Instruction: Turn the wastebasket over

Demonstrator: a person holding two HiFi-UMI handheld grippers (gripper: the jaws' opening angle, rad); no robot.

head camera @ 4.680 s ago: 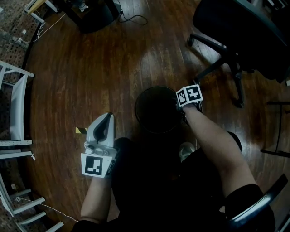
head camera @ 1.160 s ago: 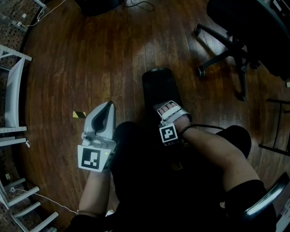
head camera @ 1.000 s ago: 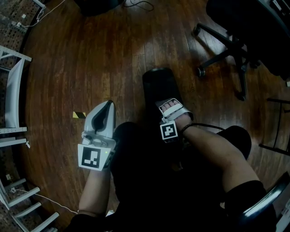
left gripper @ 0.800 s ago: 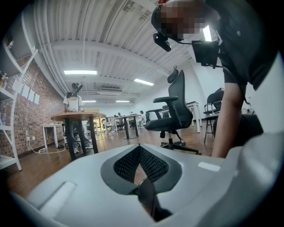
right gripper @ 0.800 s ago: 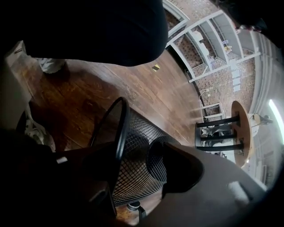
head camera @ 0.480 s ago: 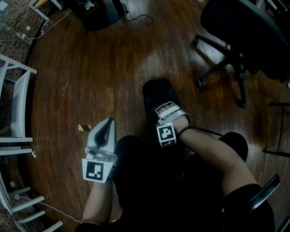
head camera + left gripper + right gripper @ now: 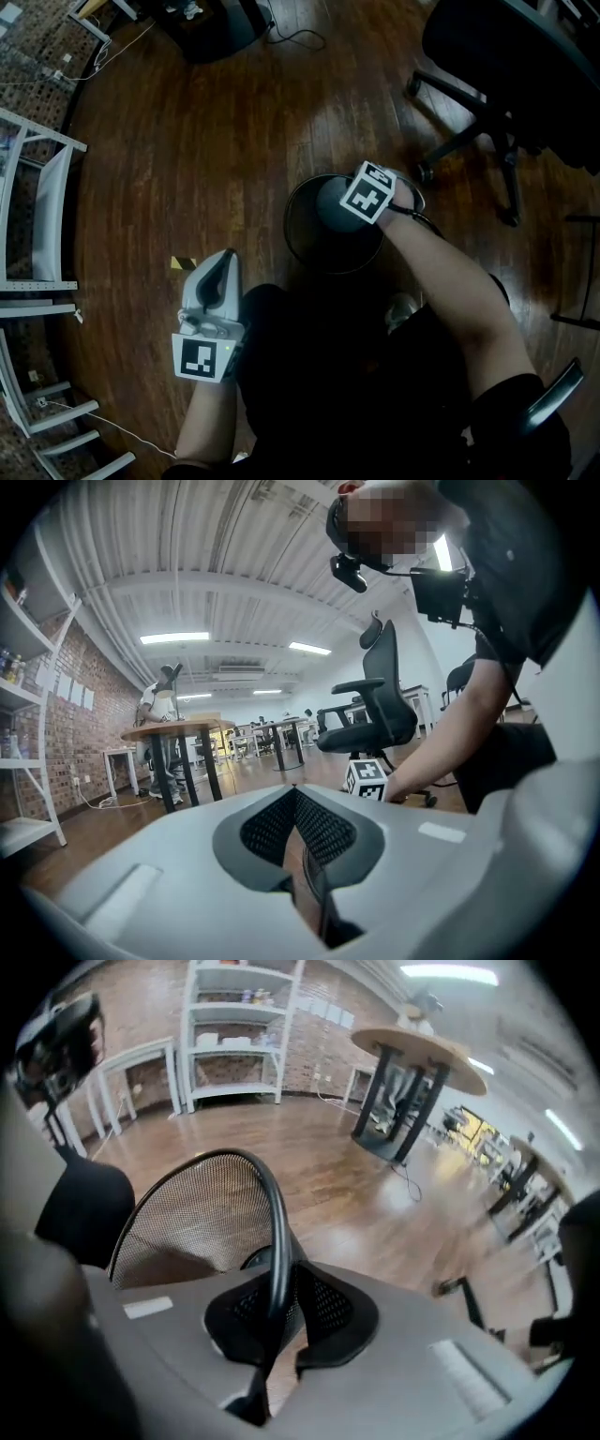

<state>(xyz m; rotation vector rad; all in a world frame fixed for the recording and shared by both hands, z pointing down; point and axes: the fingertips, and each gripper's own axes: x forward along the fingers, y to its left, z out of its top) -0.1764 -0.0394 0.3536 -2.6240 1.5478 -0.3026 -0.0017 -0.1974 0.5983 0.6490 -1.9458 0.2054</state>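
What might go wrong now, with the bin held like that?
1. The right claw pinches only the thin rim of the bin at one spot, so the bin may swing or slip free.
2. The left claw is shut and off to the side, giving no support.
3. The chair has legs near the bin; a wide swing could knock them.

- Bare wooden floor (image 7: 216,159) lies open to the left of the wastebasket (image 7: 314,246) and beyond it, giving either hand wide passage.
- The legs of an office chair (image 7: 466,139) stand near the wastebasket's right side and narrow that flank.
- A white rack (image 7: 37,225) lines the floor's left edge.
- A cable (image 7: 295,39) and a dark base (image 7: 211,28) sit at the far edge.
- The person's lap (image 7: 328,375) blocks the near side.
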